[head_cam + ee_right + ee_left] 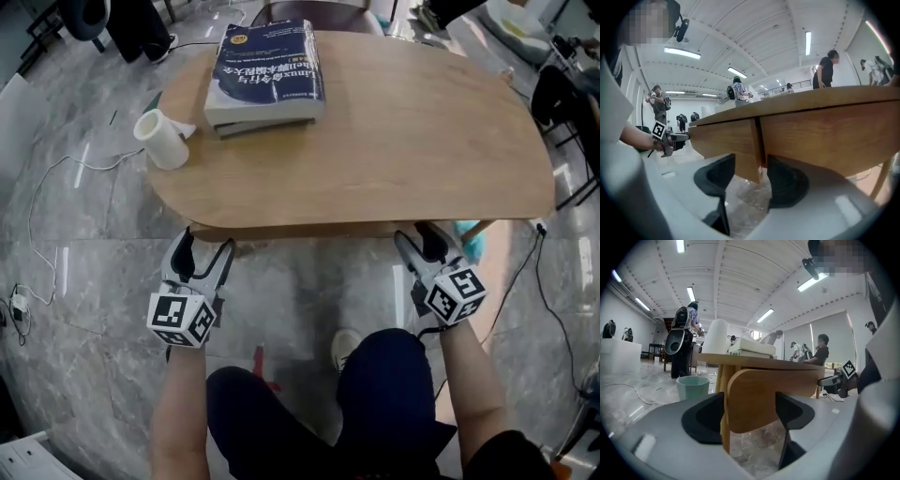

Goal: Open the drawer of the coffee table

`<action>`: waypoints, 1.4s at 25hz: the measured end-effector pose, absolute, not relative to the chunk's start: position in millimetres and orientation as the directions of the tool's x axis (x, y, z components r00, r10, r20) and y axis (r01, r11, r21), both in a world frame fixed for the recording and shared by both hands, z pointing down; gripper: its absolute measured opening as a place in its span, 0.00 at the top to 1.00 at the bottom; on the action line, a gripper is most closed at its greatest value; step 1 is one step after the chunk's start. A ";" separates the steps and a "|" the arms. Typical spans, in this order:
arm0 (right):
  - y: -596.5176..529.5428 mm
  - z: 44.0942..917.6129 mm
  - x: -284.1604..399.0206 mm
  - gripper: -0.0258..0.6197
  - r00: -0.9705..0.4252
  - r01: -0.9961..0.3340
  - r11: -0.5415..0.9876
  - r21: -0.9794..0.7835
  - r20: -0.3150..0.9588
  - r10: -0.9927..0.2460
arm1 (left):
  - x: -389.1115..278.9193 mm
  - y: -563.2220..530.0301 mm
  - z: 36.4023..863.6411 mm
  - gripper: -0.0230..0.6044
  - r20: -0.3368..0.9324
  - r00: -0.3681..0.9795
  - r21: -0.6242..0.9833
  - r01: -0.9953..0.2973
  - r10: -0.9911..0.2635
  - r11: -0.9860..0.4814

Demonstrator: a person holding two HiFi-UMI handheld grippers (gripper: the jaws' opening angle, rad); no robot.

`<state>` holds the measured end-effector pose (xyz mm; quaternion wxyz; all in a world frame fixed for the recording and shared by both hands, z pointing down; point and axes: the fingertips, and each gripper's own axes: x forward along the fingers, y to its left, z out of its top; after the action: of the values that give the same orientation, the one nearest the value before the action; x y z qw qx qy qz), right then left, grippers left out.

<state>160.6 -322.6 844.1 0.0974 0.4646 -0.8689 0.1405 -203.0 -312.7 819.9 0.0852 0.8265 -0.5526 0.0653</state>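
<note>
L gripper [208, 246] jaws wide apart, rounded end of drawer front [759, 399] between pads, tucked under near edge of coffee table [422, 150]. R gripper [420, 236] also wide, pads either side of drawer front's other end under same table edge, gaps showing. Atop table: stacked books [267, 75] toward far side, tape roll [161, 139] at left edge.

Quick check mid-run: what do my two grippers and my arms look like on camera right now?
The left gripper and right gripper match: light grey bodies with two jaws lined with black pads. Each carries a white cube printed with black square markers. No cables show on either. The forearms are bare, with no sleeves in view; the trousers are dark navy.
</note>
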 end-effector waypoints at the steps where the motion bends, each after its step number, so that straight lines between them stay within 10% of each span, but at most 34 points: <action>1: -321.4 843.3 158.7 0.64 -0.554 -0.831 0.534 -0.153 0.300 -0.776 | -199.1 -313.4 820.5 0.40 0.203 0.392 0.077 -0.920 -0.897 -0.385; 35: -266.2 842.7 145.9 0.64 -0.518 -0.845 0.522 -0.113 0.410 -0.750 | -196.9 -258.1 819.3 0.40 0.232 0.402 0.163 -0.914 -0.886 -0.373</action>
<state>145.9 -266.2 842.7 0.1572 0.4648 -0.8581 0.1513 -196.9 -258.1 819.3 0.1330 0.8268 -0.5441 0.0525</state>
